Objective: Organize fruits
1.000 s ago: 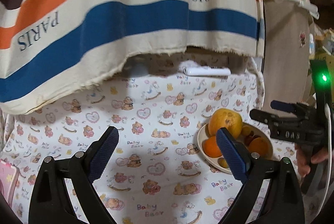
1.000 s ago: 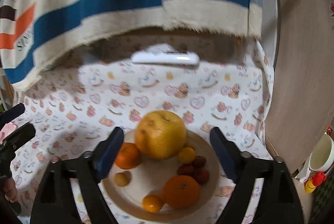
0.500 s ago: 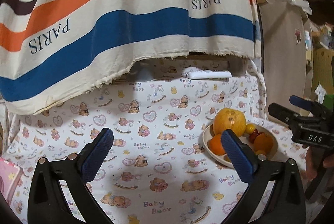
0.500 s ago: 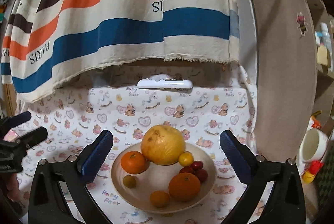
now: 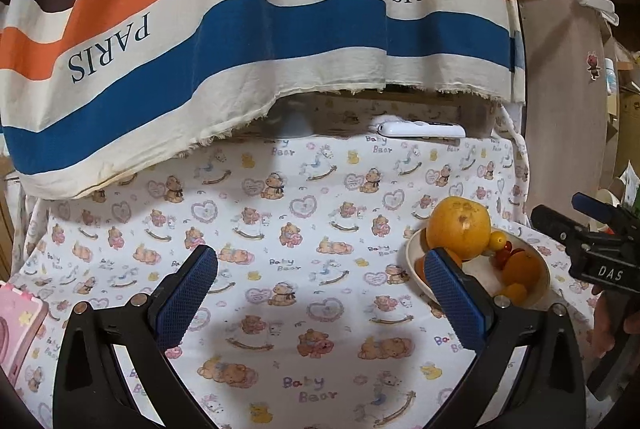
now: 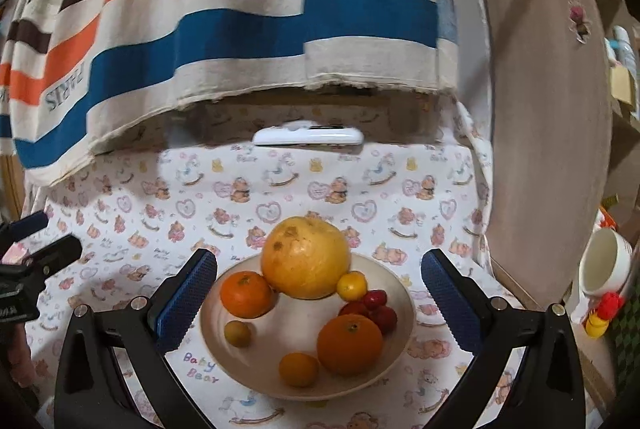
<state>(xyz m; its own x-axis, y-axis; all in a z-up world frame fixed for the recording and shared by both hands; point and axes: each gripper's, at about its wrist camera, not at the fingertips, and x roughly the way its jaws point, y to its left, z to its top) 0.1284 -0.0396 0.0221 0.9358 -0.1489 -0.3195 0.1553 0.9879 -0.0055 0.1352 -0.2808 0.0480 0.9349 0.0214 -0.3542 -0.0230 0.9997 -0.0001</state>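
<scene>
A cream plate [image 6: 404, 303] on the teddy-print cloth holds a big yellow grapefruit [image 6: 306, 257], two oranges [image 6: 246, 294] [image 6: 349, 344], a small lemon [image 6: 352, 285], several red fruits [image 6: 376, 309] and two small citrus fruits [image 6: 299, 370]. My right gripper [image 6: 318, 299] hovers over the plate, open, its blue pads wide on either side and touching nothing. In the left wrist view the plate [image 5: 412, 249] and grapefruit [image 5: 458, 231] sit at the right, partly behind my right pad. My left gripper [image 5: 320, 293] is open over bare cloth, left of the plate.
A striped "PARIS" towel [image 5: 240, 29] hangs over the back of the table. A white remote [image 6: 308, 137] lies under its edge. A wooden panel [image 6: 548, 109] stands at the right, with a white cup [image 6: 604, 265] beyond the table edge. A pink box [image 5: 16, 325] sits far left.
Both grippers' jaws have spread wider. The right gripper has pulled back from the plate, so more of the plate and towel shows. The left view tilted up slightly.
</scene>
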